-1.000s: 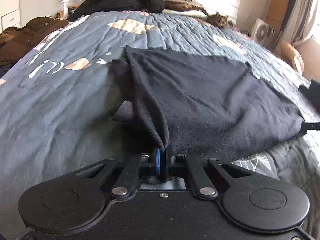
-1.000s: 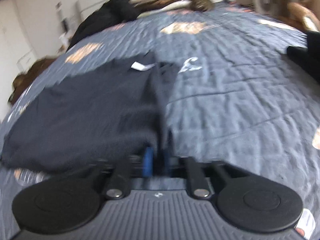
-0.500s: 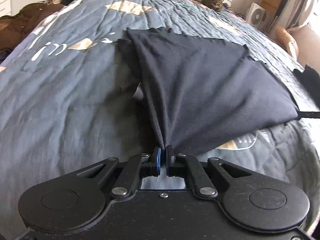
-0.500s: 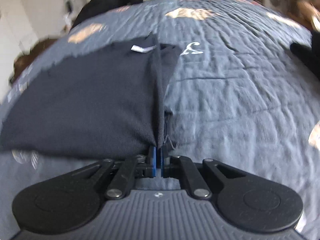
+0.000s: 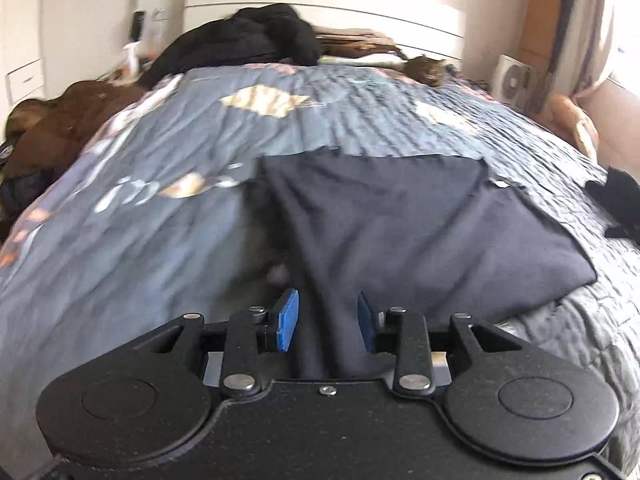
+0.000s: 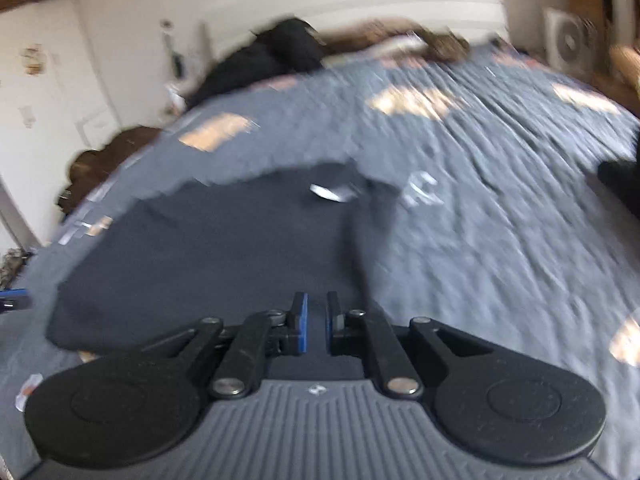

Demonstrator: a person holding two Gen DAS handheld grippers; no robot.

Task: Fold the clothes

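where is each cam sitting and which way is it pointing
Left wrist: sits on the left gripper, looks up the bed toward the headboard, over the dark garment's left part; its open blue-padded fingers straddle a fold.
Right wrist: sits on the right gripper, same direction, at the garment's right edge; fingers slightly apart.
Shared: garment, quilt, black clothes pile, fan.

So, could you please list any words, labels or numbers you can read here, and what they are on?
None can be read for certain.
White lettering on the bed cover: blurred, unreadable.
White mark on the bed cover: blurred, unreadable.
White tag on the dark garment: too blurred to read.
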